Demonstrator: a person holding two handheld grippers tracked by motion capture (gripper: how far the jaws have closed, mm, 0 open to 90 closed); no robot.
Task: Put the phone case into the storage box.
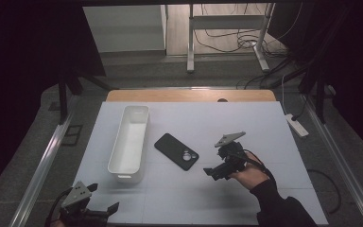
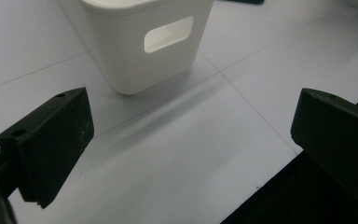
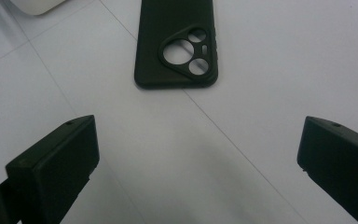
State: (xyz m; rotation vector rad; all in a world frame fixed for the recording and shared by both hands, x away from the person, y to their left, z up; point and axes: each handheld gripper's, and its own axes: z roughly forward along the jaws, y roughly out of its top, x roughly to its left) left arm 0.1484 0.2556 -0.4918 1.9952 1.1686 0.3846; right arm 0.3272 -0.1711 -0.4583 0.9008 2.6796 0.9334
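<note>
**A:** where's the phone case (image 1: pixel 177 151)?

**B:** flat on the white table (image 1: pixel 246 123), about mid-surface, slightly toward the near edge. Black, back side up, camera cutout at its near-right end. Lies diagonal, long axis running far-left to near-right. Nothing touching it.

**A:** right gripper (image 1: pixel 213 172)?

**B:** just to the right of the case, nearer the front edge, held in the person's right hand (image 1: pixel 249 176). Jaws spread wide, gripping nothing. In the right gripper view the case (image 3: pixel 175 44) sits ahead of the jaws, cutout end closest, bare table between jaws and case. Apart, no contact.

**A:** and the bin?

**B:** white bin (image 1: pixel 129 141), long and narrow, left of the case with a gap between them. Long axis runs front to back, far end near the table's far edge. Nothing visible inside it from the high view. Handle slot in its near end wall, seen in the left gripper view (image 2: pixel 144 44).

**A:** left gripper?

**B:** left gripper (image 1: pixel 103 198) at the near-left corner of the table, partly over the front edge. Jaws wide apart, holding nothing. Pointed at the bin's near end, well short of it.
</note>
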